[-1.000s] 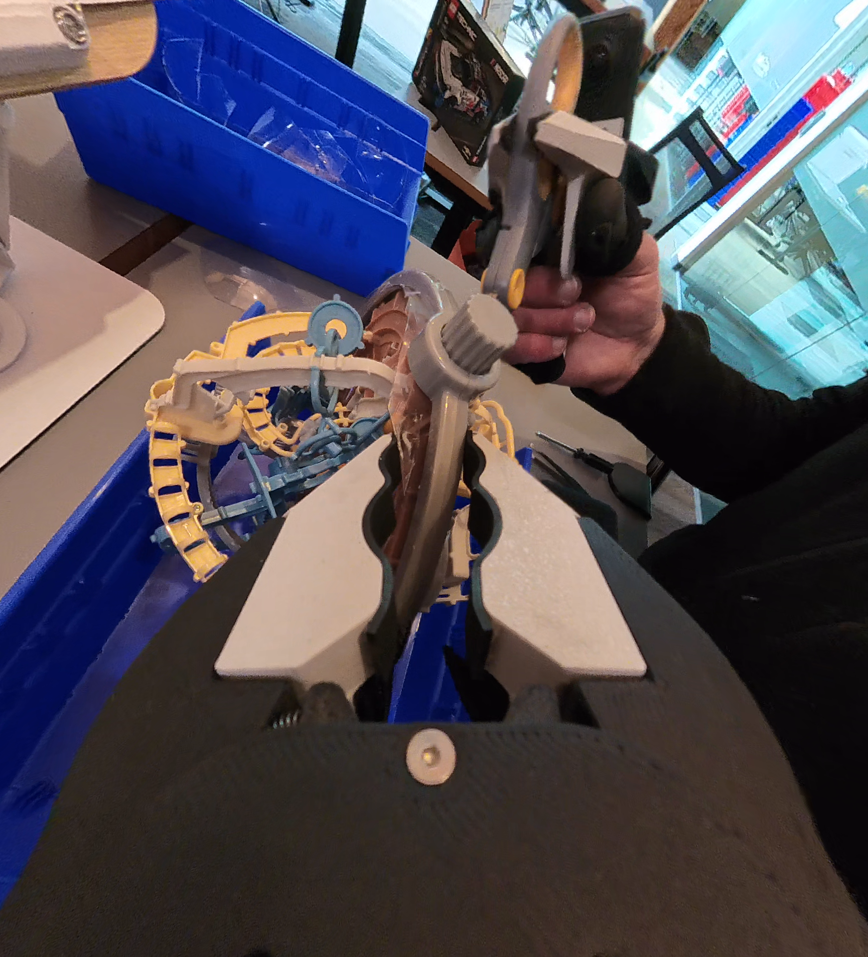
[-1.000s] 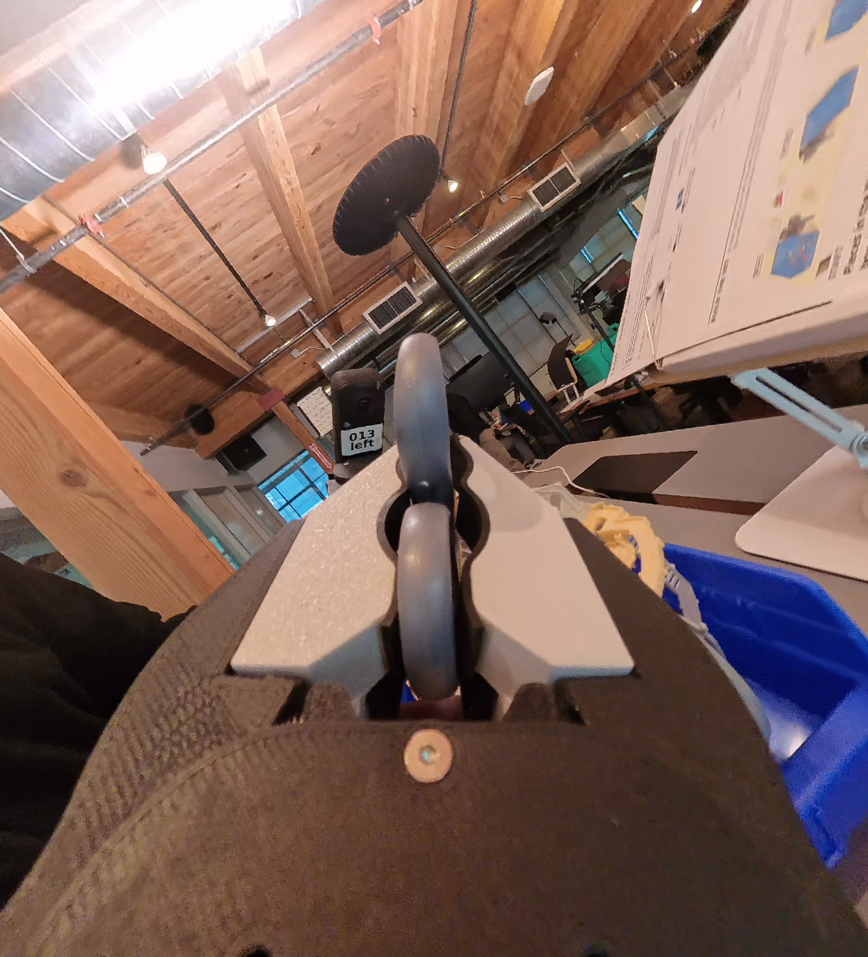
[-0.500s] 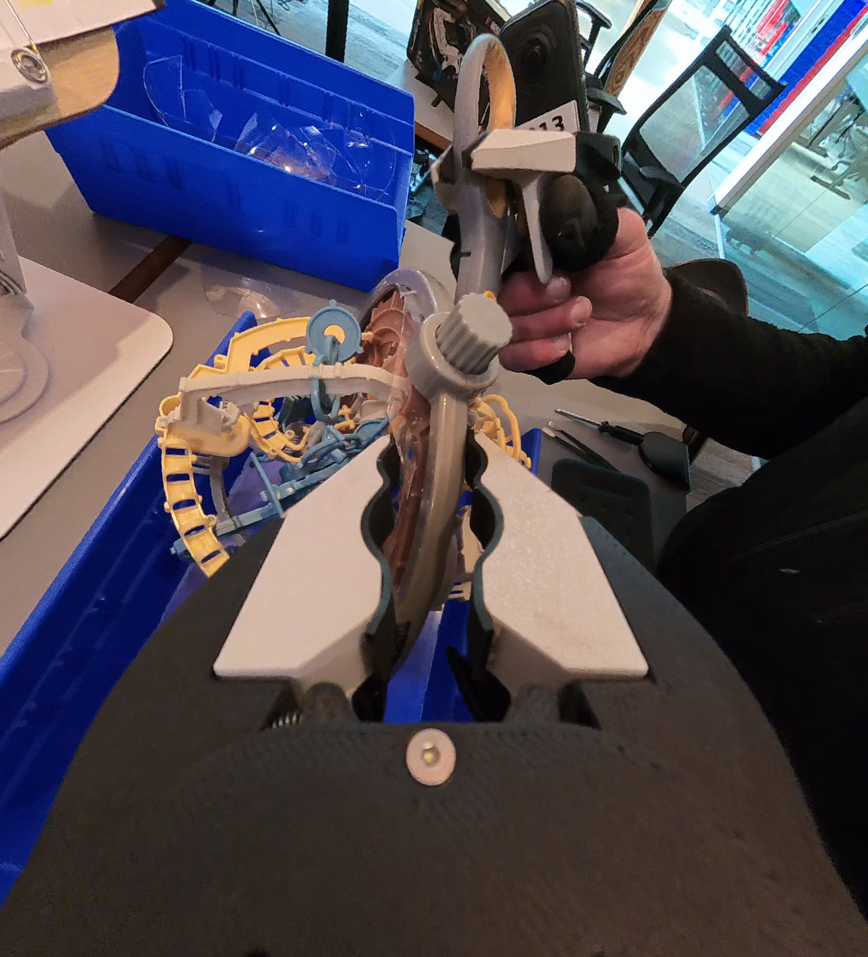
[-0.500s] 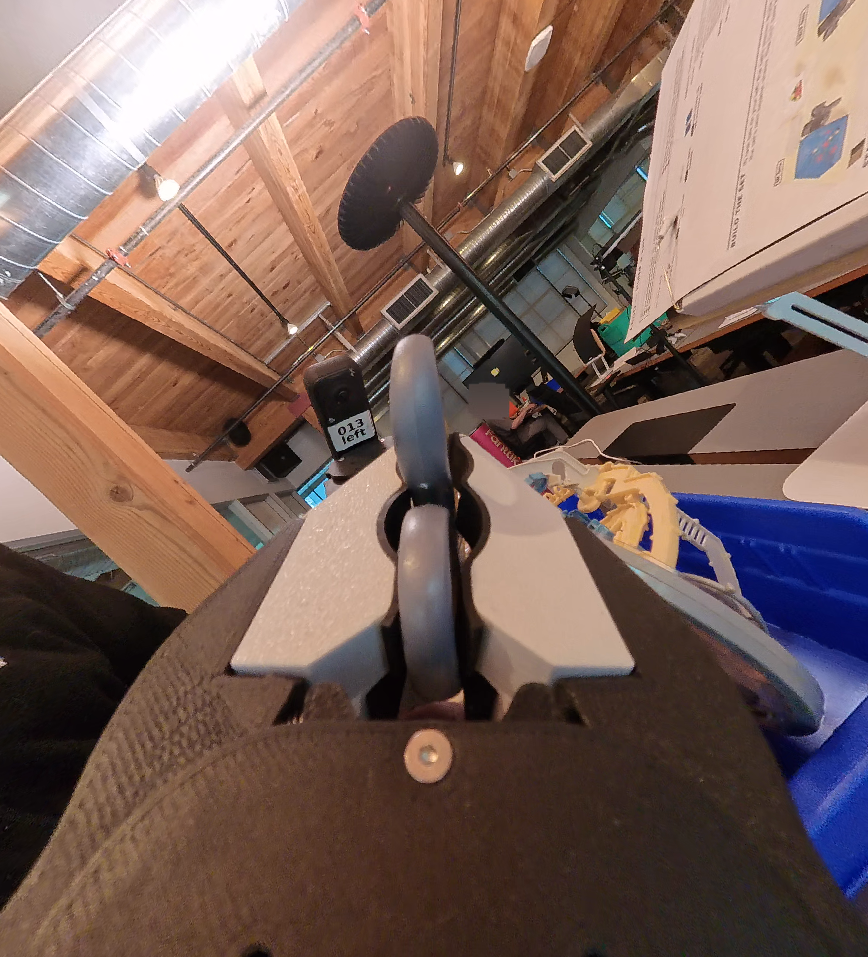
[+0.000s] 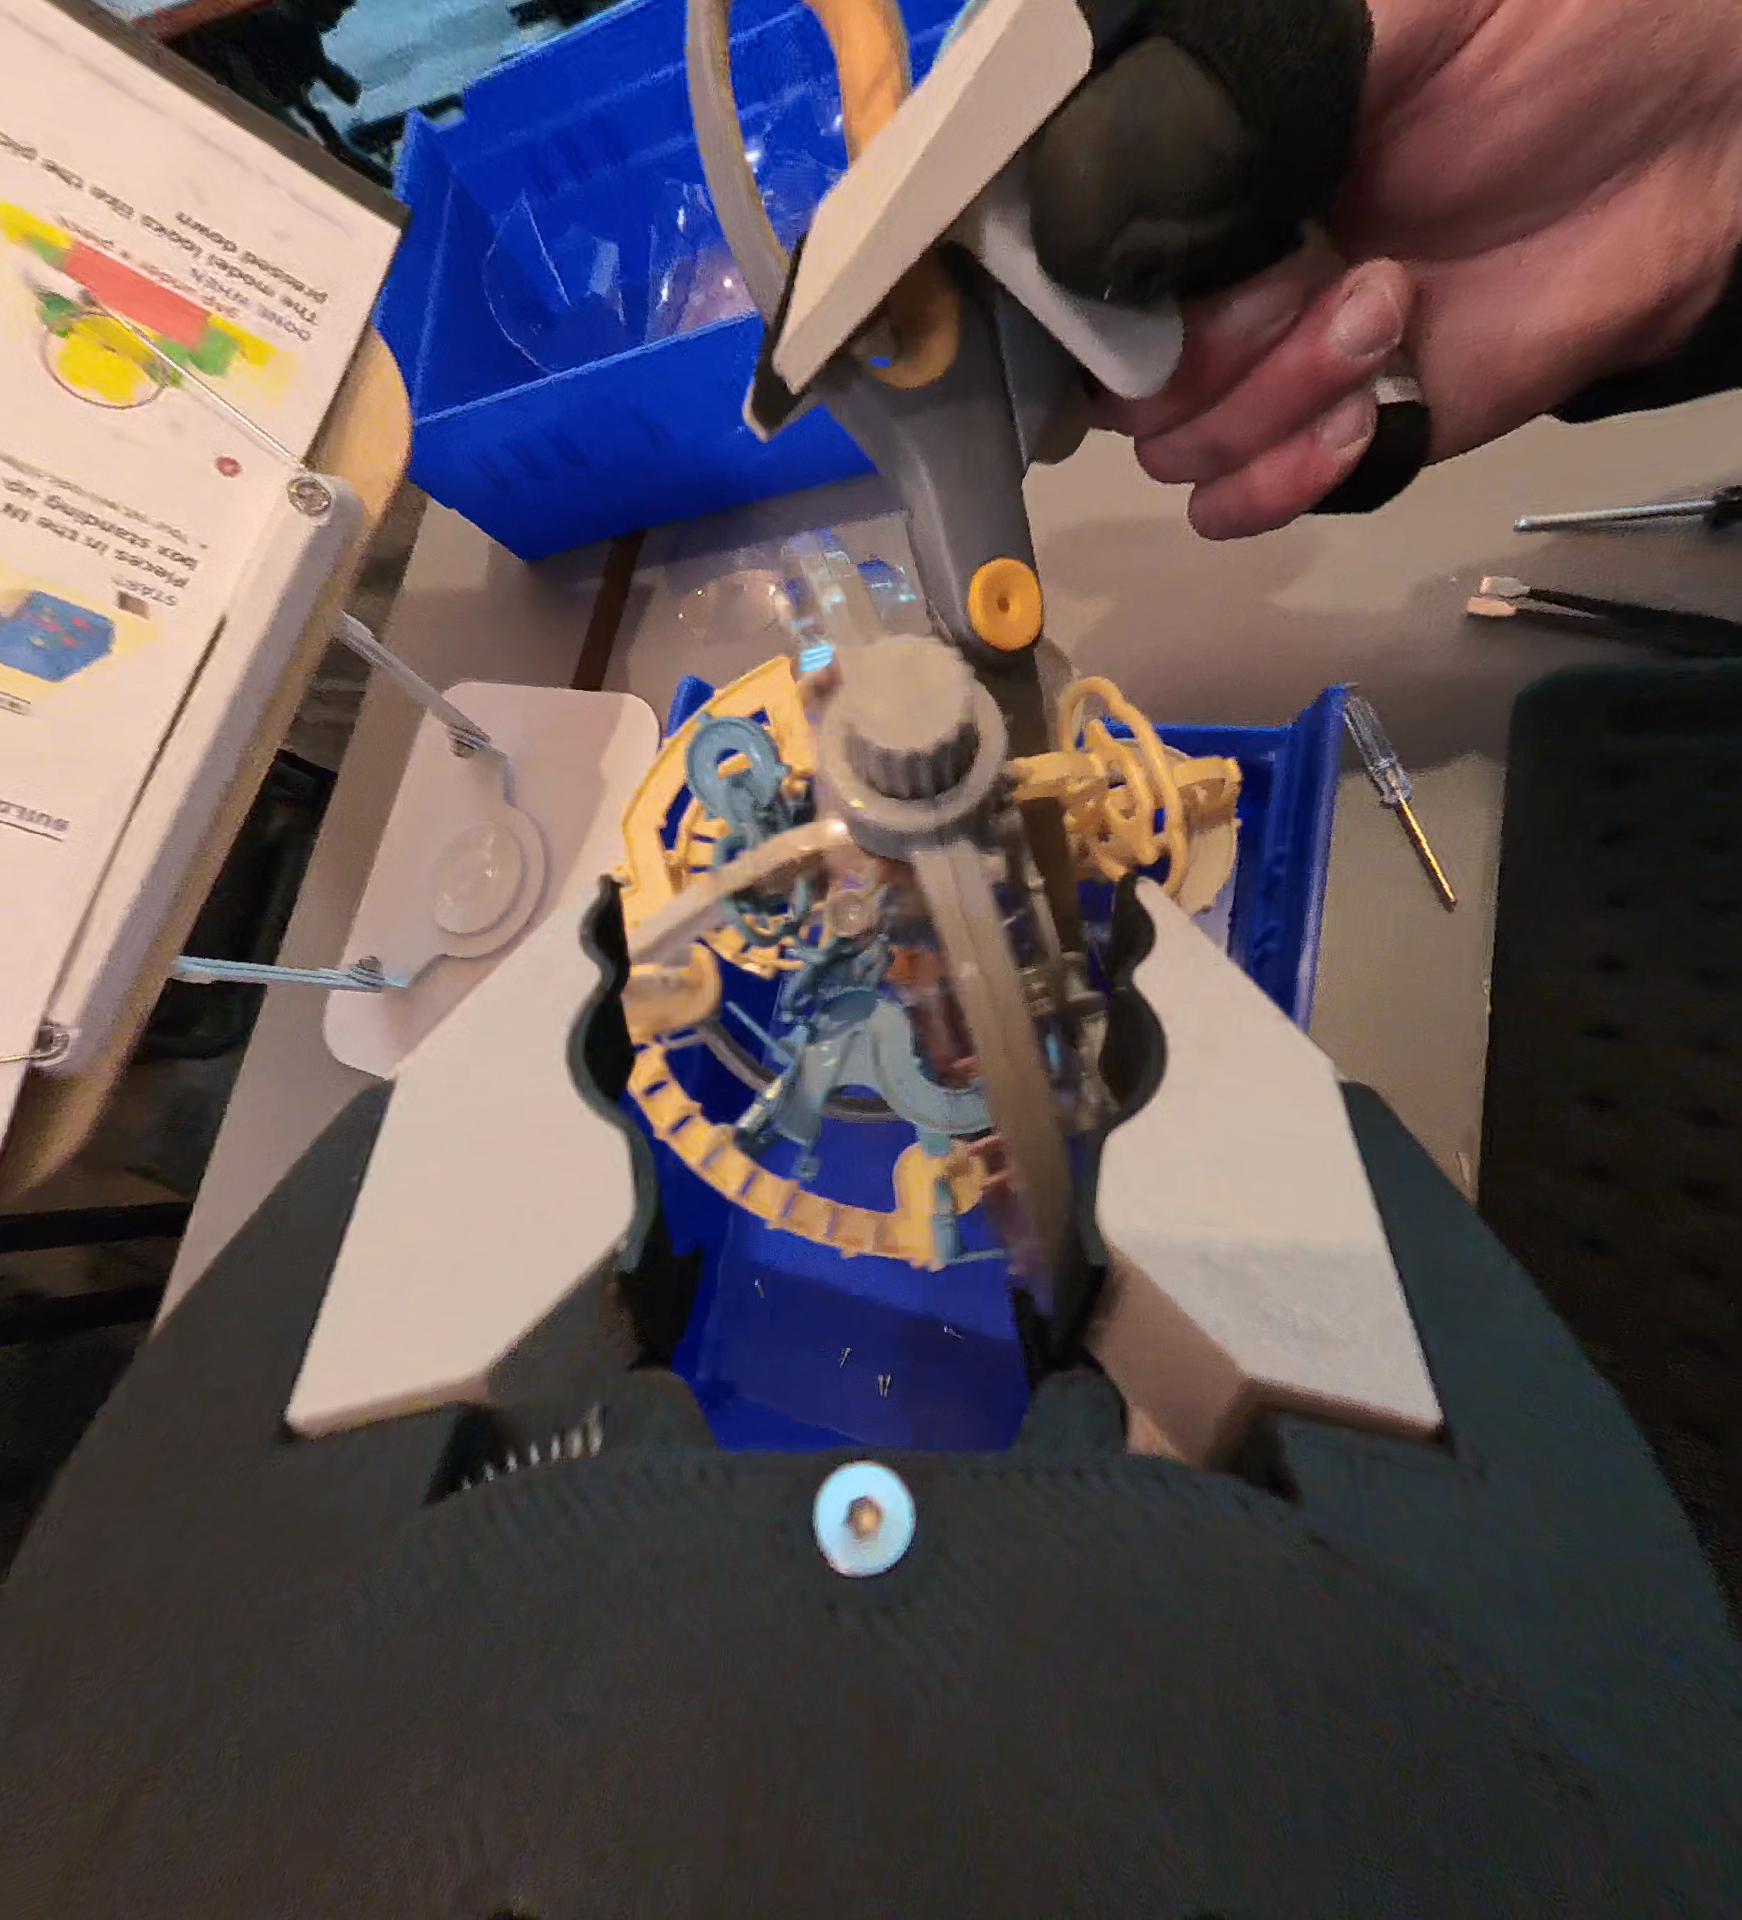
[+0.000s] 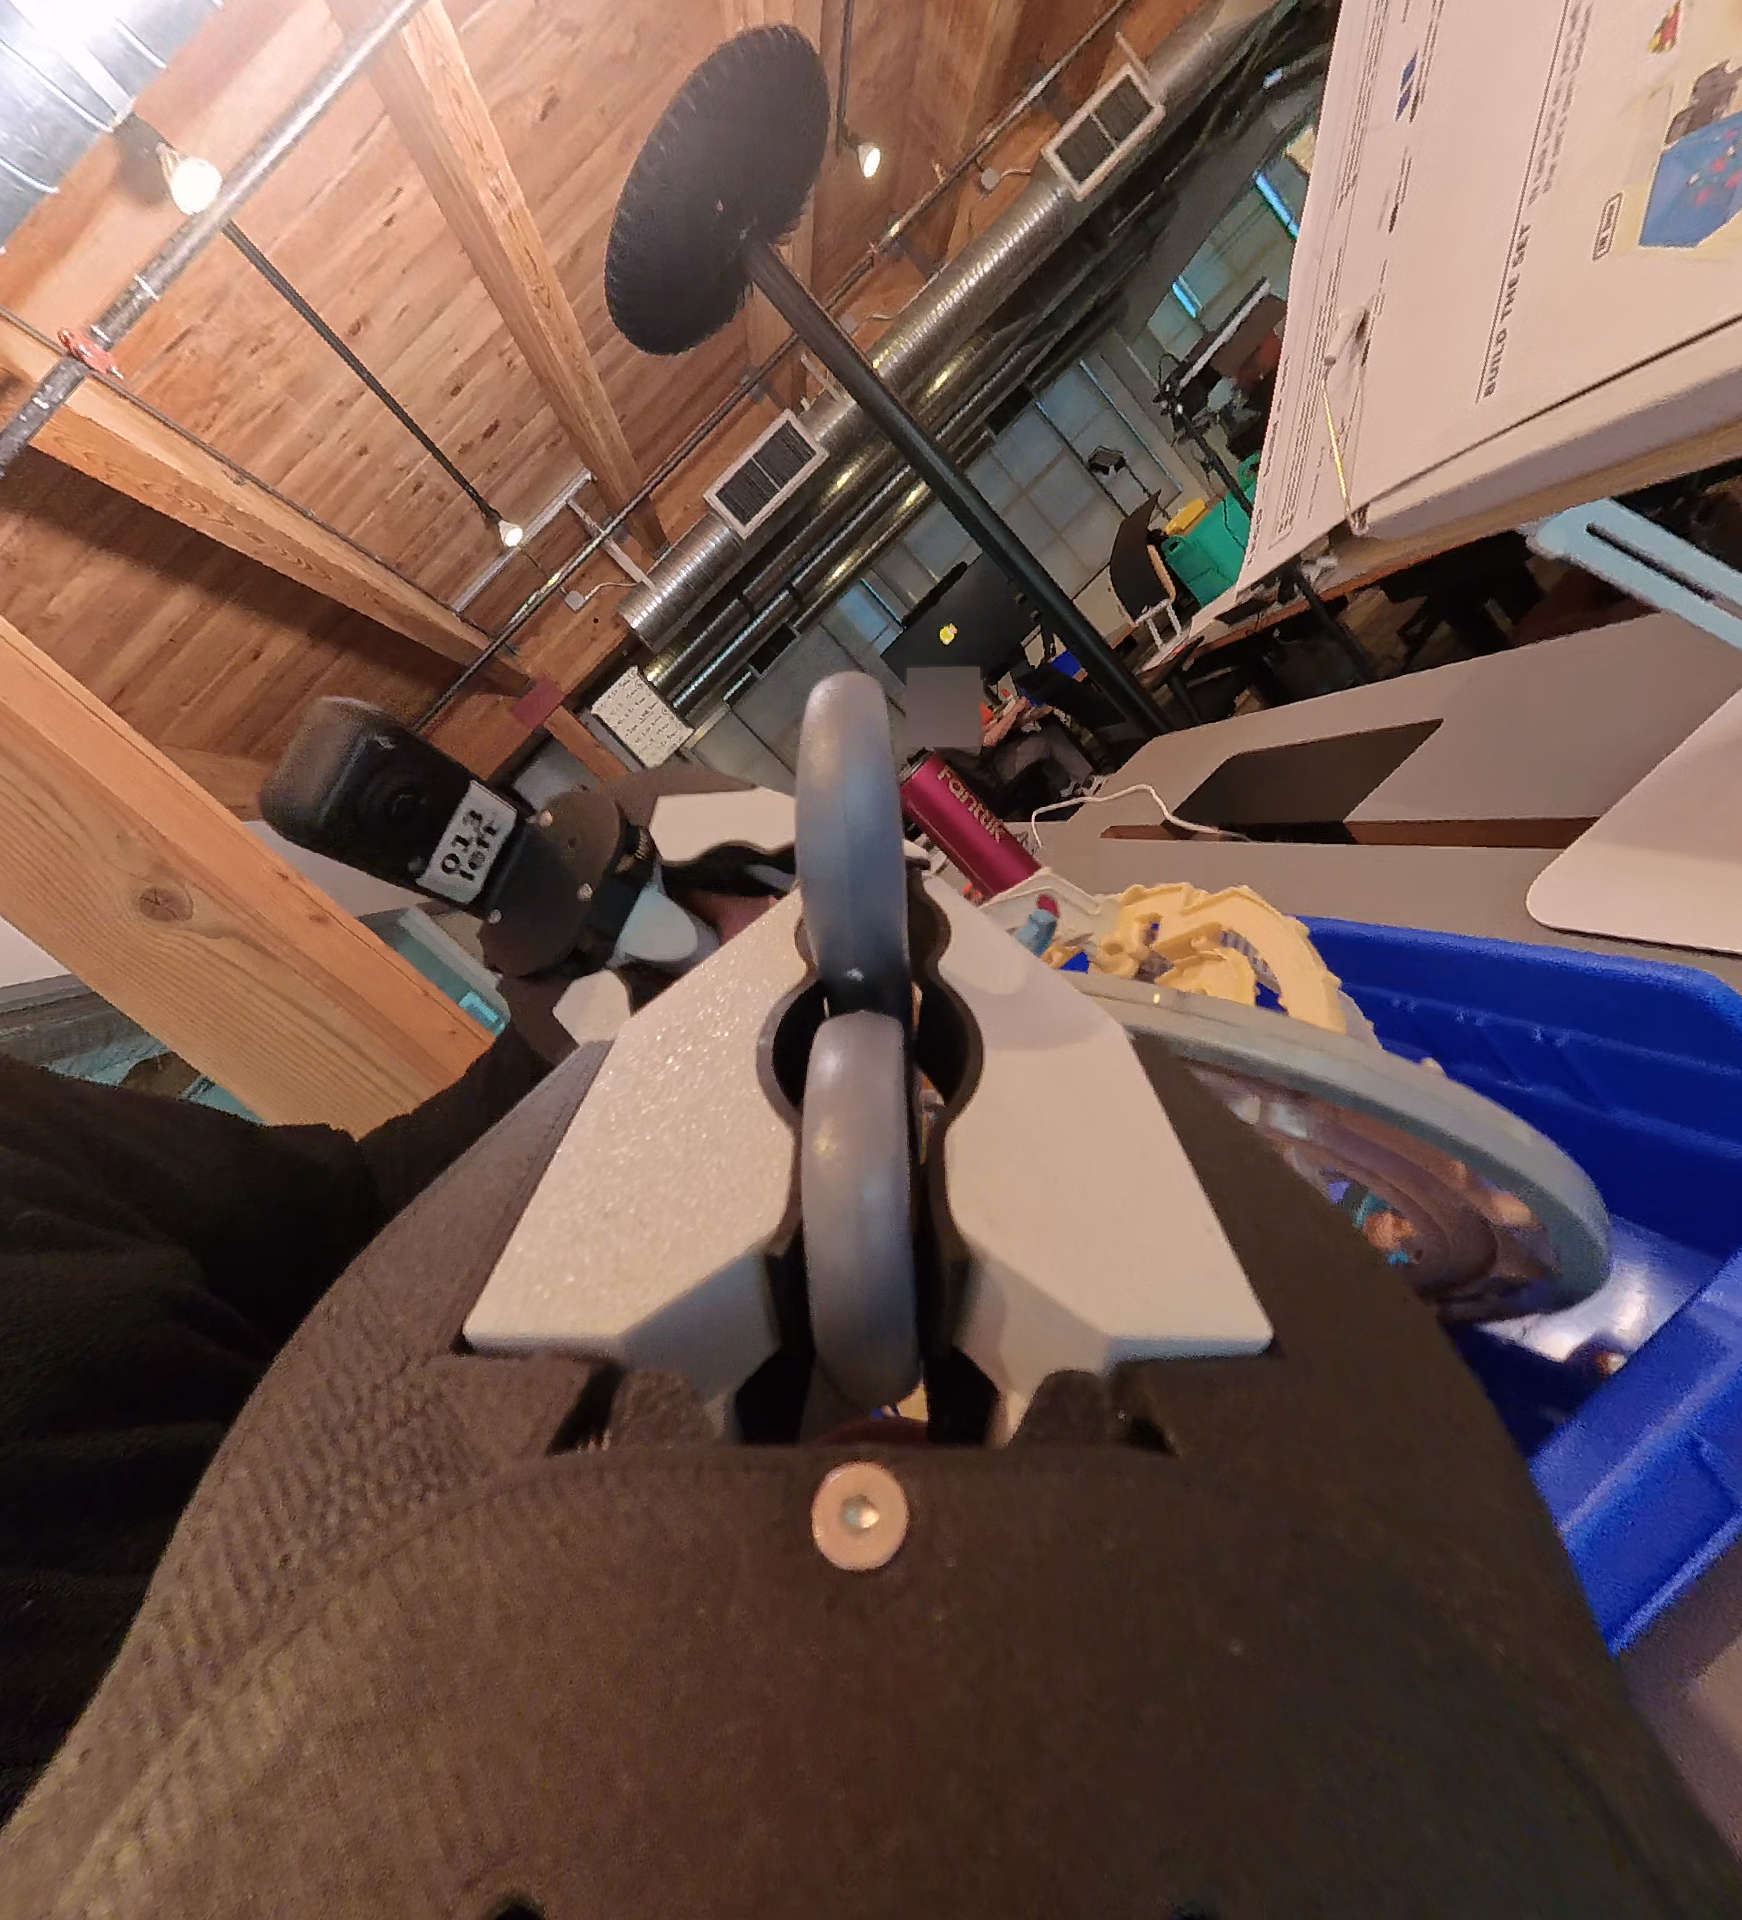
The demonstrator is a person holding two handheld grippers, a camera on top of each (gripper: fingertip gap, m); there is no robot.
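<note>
Opening since a moment ago, the left gripper (image 5: 862, 1049) has its fingers spread wide off the marble-run toy's grey ring (image 5: 992, 1029), over the blue bin (image 5: 1272, 831) at the worktop's near edge. Right gripper (image 6: 856, 1049) stays clenched on a grey looped handle (image 6: 851, 1174).

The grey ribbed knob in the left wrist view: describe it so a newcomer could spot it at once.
Find the blue bin under the open left gripper. A yellow, blue and grey plastic model sits in it. The grey ribbed knob caps its curved grey arm, just below the scissors' yellow pivot.
</note>
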